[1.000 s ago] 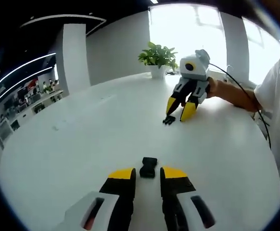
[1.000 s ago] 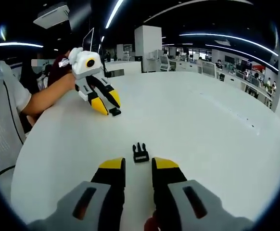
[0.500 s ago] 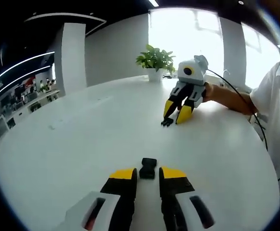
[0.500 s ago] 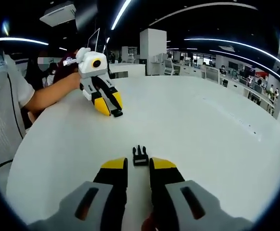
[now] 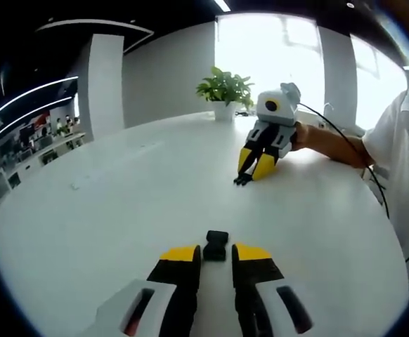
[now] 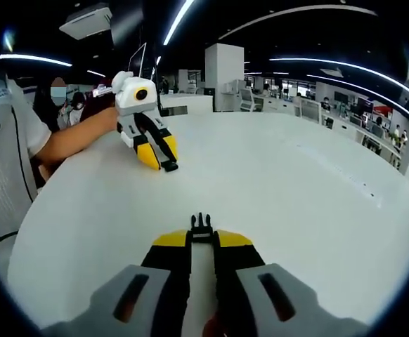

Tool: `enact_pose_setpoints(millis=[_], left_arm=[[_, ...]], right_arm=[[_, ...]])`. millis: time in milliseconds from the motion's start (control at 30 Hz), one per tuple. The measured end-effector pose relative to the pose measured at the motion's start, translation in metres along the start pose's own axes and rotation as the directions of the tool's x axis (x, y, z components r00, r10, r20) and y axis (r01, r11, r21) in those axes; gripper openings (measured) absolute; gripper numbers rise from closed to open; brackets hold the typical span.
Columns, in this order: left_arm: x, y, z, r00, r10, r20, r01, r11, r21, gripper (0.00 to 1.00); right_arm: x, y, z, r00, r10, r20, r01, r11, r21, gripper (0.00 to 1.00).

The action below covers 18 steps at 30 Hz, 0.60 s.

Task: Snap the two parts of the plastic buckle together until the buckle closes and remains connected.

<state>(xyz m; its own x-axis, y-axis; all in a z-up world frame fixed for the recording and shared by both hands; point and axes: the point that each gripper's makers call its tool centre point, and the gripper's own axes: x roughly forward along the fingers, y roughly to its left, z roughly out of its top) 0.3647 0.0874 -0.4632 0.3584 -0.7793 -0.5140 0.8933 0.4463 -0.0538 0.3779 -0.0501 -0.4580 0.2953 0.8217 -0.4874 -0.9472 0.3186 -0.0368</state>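
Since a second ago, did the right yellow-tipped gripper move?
Yes. In the left gripper view, the right gripper closed around the black pronged buckle piece lying still on the white table.

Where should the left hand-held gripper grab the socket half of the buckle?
Across the plain boxy rear of the socket half, coming in low from behind. It lies flat on the table between the left hand-held gripper tips, leaving its far mouth free.

white table (image 5: 120,189), two buckle halves (image 5: 216,245)
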Motion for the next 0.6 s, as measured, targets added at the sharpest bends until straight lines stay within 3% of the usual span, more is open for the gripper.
enact_pose_setpoints(millis=[600], left_arm=[[-0.0011, 0.0009, 0.0004, 1.000, 0.001, 0.010, -0.001, 1.000, -0.007, 0.14]], right_arm=[[-0.0019, 0.0013, 0.0000, 1.000, 0.005, -0.003, -0.005, 1.000, -0.003, 0.12]])
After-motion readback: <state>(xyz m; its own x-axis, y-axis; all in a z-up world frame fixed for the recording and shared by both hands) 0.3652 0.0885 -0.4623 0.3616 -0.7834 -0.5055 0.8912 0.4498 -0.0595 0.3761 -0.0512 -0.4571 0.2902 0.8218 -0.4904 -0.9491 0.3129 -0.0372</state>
